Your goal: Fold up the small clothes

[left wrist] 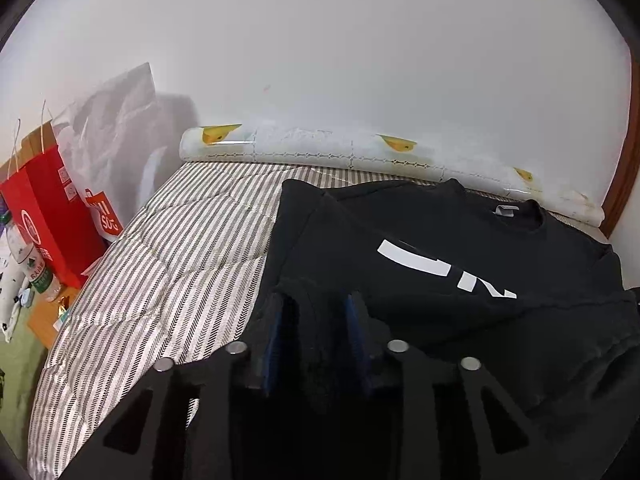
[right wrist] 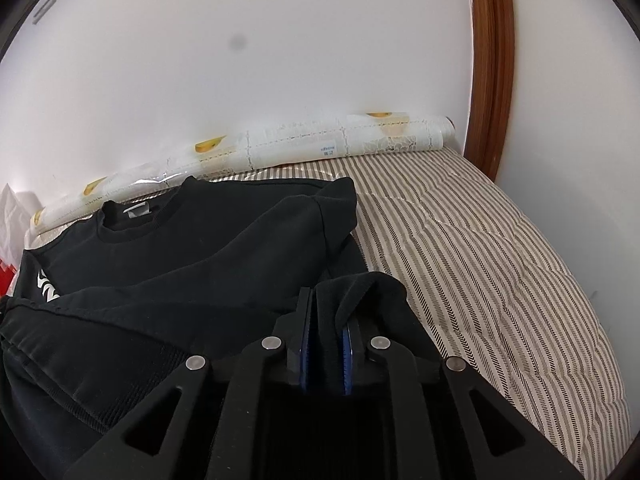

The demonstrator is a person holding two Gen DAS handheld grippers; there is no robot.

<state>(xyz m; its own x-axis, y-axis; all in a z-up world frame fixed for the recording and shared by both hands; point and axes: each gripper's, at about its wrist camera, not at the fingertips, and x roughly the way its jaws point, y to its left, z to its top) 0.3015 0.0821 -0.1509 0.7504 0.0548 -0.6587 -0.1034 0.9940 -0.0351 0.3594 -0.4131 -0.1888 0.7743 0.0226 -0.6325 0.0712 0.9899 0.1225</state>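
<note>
Two grippers over one black sweatshirt (left wrist: pixel 460 240), spread on a striped quilt (left wrist: pixel 168 264) that covers the bed; garment lies collar away from both tools, white lettering (left wrist: pixel 436 268) on the chest, bottom part turned up over it. Left gripper (left wrist: pixel 316 328): jaws parted, blue pads showing, black cloth in the gap between them, pads not visibly pressing it, so released. Right gripper (right wrist: pixel 326 332): jaws close together, a bunched fold of the same sweatshirt (right wrist: pixel 224 240) rising from between the blue pads, clenched on it. Ahead of both tools, past the collar, a roll of patterned plastic sheet (left wrist: pixel 360 152) lies along the white wall (left wrist: pixel 360 40). Left of the left gripper, off the bed edge: red paper bag (left wrist: pixel 44 208) standing upright with cord handles, contents not visible; white plastic bag (left wrist: pixel 108 148) just behind it, crumpled, contents unclear; plastic bottle (left wrist: pixel 34 268) with a green label in front of the red bag. Right of the right gripper, bare quilt (right wrist: pixel 500 264) and a wooden frame (right wrist: pixel 492 60) against the wall
</note>
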